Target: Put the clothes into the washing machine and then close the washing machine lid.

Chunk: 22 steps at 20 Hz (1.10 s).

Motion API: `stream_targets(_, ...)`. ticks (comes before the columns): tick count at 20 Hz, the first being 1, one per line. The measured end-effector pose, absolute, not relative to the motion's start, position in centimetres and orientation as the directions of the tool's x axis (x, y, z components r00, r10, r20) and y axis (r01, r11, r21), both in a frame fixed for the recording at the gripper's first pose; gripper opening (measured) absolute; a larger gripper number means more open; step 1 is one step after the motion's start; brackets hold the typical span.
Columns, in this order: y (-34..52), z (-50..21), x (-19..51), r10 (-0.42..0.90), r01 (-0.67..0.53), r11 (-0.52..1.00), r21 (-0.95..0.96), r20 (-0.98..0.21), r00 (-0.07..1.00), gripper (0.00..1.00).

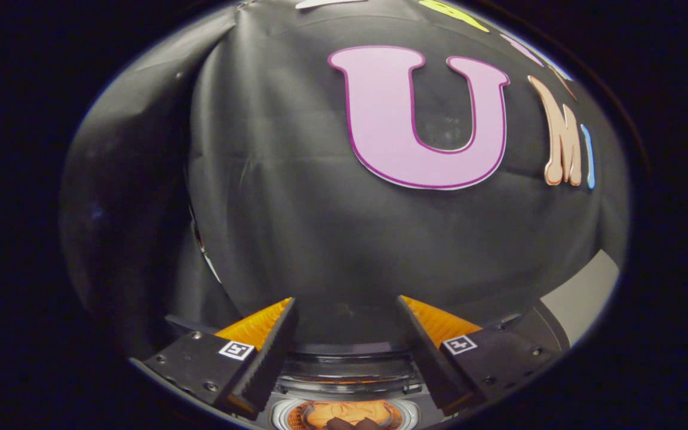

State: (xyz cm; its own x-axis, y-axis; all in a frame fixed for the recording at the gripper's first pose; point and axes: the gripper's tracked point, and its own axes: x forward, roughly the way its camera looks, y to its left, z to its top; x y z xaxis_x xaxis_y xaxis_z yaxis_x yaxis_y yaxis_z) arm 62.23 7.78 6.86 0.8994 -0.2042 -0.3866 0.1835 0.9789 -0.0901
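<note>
- Gripper view: your tool points up at the black cloth wall, fingers spread wide, nothing between them.
- Low down betw. the fingers you can see a round opening w/ a shiny rim, prob. the washing machine seen from above. Its mouth looks open; can't make out the lid itself.
- Inside the opening there's an orange-ish shape, which could be clothes already in the drum or just a reflection. Too small and warped to tell.
- A dark bit sits at the near edge of that opening; can't tell what it is.
- A pale grey panel shows off beyond the right finger, maybe part of the machine body or the surface; not sure.
- Step in hand, my guess: either clothes are dropped in and you're free for the lid, or you haven't fetched them yet. An empty tool fits both.
- Next move: tilt the tool down so the machine comes ahead of the fingers and check the drum. If clothes are in, find the lid edge, get a finger on it and swing it shut. If not, go find the clothes first.
- Watch: w/ the tool aimed this high you're working blind near the rim.
</note>
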Motion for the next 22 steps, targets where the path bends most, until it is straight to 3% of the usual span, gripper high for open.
stream_targets(22, 7.7, 5.3, 62.6, -0.150, 0.135, 0.989, -0.066, -0.465, 0.873, 0.99)
